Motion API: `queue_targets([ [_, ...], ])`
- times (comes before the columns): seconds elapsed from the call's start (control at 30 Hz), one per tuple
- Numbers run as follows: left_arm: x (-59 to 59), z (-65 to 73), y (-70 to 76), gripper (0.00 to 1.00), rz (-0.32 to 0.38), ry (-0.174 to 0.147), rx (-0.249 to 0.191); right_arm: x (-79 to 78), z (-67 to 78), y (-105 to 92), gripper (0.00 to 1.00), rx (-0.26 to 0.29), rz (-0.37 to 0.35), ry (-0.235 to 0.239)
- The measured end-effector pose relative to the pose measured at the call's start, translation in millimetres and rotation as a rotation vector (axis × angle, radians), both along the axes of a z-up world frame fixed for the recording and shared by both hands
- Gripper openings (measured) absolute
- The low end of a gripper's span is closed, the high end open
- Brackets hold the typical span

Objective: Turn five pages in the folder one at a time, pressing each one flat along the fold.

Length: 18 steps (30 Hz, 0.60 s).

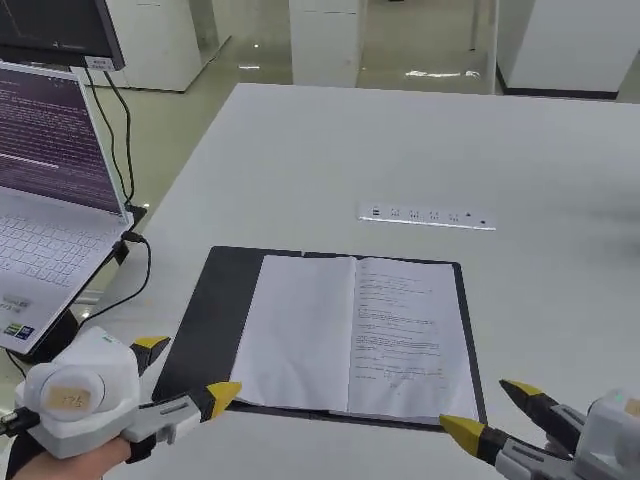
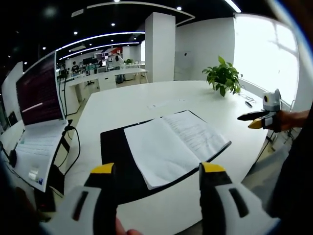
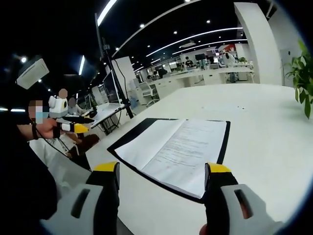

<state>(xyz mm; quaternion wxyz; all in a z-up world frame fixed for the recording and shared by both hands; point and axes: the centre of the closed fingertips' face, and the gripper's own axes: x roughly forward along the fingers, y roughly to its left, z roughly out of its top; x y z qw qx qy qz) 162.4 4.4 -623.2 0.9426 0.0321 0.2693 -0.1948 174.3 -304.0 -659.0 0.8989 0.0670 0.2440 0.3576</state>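
Observation:
A black folder (image 1: 215, 300) lies open on the white table, a blank white page (image 1: 295, 330) on its left and a printed page (image 1: 403, 335) on its right. My left gripper (image 1: 190, 372) hovers open by the folder's near left corner, holding nothing. My right gripper (image 1: 493, 408) stands open just off the near right corner, apart from the pages. The folder (image 2: 117, 147) lies ahead of the open left gripper (image 2: 158, 171) in its own view. From the open right gripper (image 3: 162, 169) the printed page (image 3: 188, 147) shows close ahead.
An open laptop (image 1: 45, 200) with cables stands at the left edge of the table. A power strip (image 1: 427, 216) is set into the table beyond the folder. A potted plant (image 2: 224, 78) stands at the table's far end.

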Motion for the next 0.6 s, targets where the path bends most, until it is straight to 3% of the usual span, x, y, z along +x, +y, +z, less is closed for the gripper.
queue_targets([
  [0.33,10.9,0.2,-13.1,0.68,-0.033,0.000,-0.005,-0.7,2.2,-1.9,0.72,-0.012,-0.003,-0.001],
  [0.6,28.9,-2.9,-42.0,0.67,-0.125,0.003,0.006,-5.1,-1.8,-9.1,0.78,-0.030,-0.014,-0.004],
])
